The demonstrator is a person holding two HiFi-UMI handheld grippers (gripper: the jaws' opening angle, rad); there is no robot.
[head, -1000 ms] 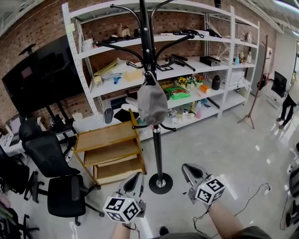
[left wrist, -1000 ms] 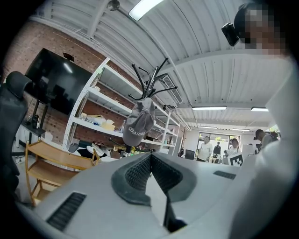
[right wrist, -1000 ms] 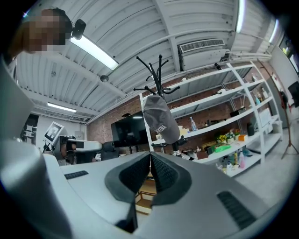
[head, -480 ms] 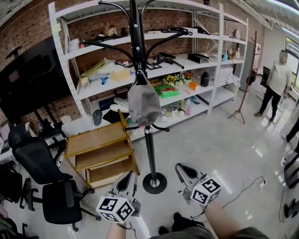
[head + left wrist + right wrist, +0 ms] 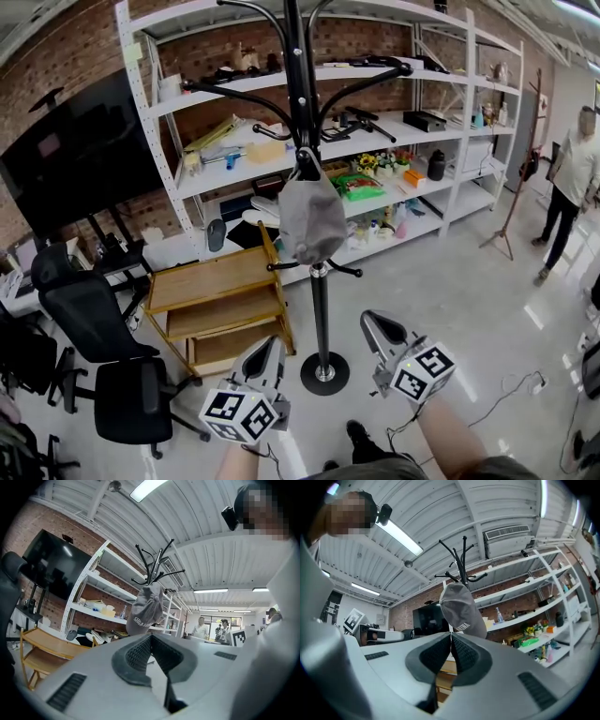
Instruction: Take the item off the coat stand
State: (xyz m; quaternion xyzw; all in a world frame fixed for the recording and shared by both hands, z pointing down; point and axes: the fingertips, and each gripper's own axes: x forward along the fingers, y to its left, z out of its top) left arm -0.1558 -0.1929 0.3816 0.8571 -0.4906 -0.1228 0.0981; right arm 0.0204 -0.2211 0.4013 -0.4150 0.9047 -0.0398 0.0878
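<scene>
Left gripper (image 5: pixel 267 350) and right gripper (image 5: pixel 375 324) were closed, empty, low by the black metal coat stand (image 5: pixel 321 309); the grey fabric cap (image 5: pixel 309 220) hung mid-pole, so best was probably to open one, raise it, pinch the cloth and lift it off.

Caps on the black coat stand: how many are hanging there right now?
1. A grey cap hangs low on the black coat stand, against its pole. The stand's other arms look bare; nothing seems hidden.
</scene>
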